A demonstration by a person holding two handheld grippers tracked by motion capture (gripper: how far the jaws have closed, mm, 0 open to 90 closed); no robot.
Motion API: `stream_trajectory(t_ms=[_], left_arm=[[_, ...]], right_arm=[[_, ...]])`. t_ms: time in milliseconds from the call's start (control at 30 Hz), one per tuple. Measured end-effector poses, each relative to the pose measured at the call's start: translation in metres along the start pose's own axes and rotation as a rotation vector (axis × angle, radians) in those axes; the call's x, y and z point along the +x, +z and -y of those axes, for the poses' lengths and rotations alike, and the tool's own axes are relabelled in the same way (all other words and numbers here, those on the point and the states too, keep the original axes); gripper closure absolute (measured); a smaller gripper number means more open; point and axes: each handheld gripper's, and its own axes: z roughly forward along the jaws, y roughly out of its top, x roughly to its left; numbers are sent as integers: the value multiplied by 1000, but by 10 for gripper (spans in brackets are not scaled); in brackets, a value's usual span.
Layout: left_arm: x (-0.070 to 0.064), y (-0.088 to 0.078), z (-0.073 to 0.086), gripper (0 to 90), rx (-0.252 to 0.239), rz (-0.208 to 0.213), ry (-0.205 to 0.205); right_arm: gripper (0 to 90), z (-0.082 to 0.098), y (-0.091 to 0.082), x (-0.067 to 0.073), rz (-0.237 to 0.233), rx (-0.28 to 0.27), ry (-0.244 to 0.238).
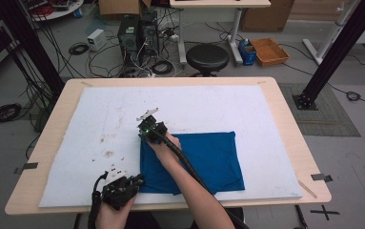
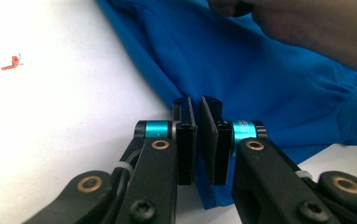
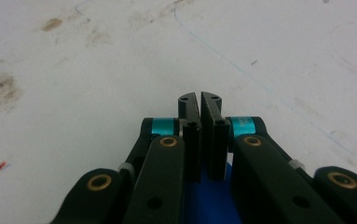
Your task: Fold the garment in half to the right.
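1. High view. A blue cloth point(image 1: 197, 162), already folded to a rectangle, lies on the near right part of the white surface point(image 1: 208, 105). The left gripper point(image 1: 133, 182) sits at the cloth's near left corner and the right gripper point(image 1: 147, 132) at its far left corner. The step in hand appears to be a two-corner pinch along the left edge, ahead of another fold.

2. High view, room. The white surface to the left of the cloth and beyond it is bare apart from brown stains point(image 1: 108, 153); to the right the pad's edge is near. A fold carried rightward over the cloth itself likely needs little room.

3. Left gripper view. The fingers point(image 2: 186, 140) are together, clamped on the cloth's edge where blue fabric point(image 2: 260, 70) passes between them. White surface lies to the left, with a small red mark point(image 2: 12, 62).

4. Right gripper view. The fingers point(image 3: 190, 135) are together, with blue cloth point(image 3: 209, 200) gathered beneath them; the pinch itself is hidden. The next move calls for lifting both corners evenly, keeping the edge taut.
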Motion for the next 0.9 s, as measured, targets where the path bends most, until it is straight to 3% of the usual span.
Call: stream_trajectory(t_ms=[100,267,333,433,467,633,900], left_arm=[[-1,-3,-4,853,-7,21,-11],[-12,-11,-16,855,-57,65,16],[-18,-13,-21,855,-68,85,31],[-30,-11,-31,855,-67,153,48],[-30,-11,-31,855,-67,153,48],[-60,2,-52,854,-68,225,111],[-97,32,-65,854,-43,286,176]], right_arm=[[877,-3,-8,-3,-18,-17,1],[876,-7,-28,-11,-60,-54,5],[876,-8,-42,-19,-82,-78,12],[876,-7,-61,-32,-109,-96,14],[876,-6,-68,-37,-120,-101,16],[876,3,-100,-62,-130,-130,38],[876,27,-145,-104,-115,-153,69]])
